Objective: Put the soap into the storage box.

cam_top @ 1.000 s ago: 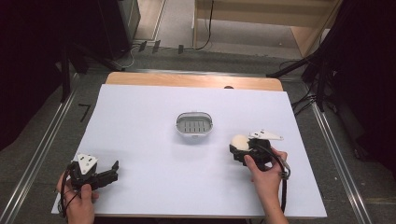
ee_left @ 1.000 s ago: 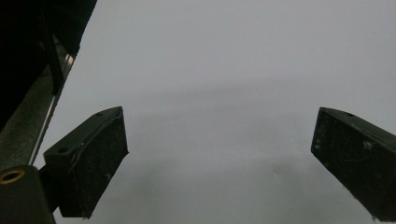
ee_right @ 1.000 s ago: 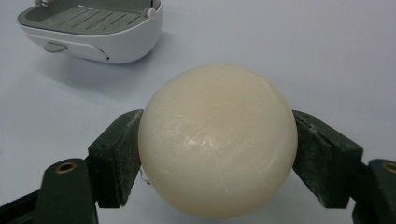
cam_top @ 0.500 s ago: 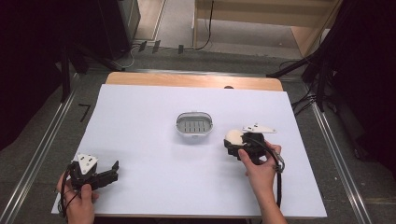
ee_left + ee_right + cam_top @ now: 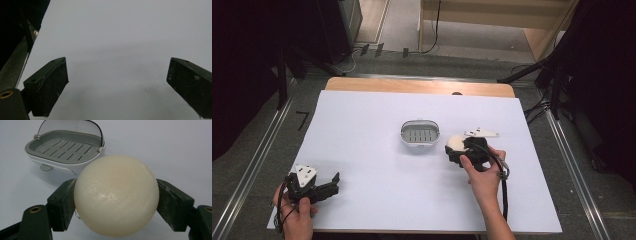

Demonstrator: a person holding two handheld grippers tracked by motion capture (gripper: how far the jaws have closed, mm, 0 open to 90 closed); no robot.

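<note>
A round cream soap (image 5: 116,195) is clamped between the two black jaws of my right gripper (image 5: 116,202), lifted a little off the white table. In the high view the soap (image 5: 456,142) and right gripper (image 5: 455,149) sit just right of a grey soap dish (image 5: 420,135) with a slotted tray and its clear lid tipped back. The dish (image 5: 65,150) stands beyond the soap in the right gripper view, to the upper left. My left gripper (image 5: 333,182) rests at the table's front left corner, jaws wide apart, nothing between them (image 5: 117,85).
The white tabletop (image 5: 362,120) has a wooden strip along its far edge (image 5: 419,86). Metal rails (image 5: 257,155) run down both sides. A cable (image 5: 503,187) trails from the right gripper along the forearm. Dark equipment stands around the table.
My right gripper has carried the soap leftward and a little farther from me, closer to the soap dish. The left gripper has stayed put.
</note>
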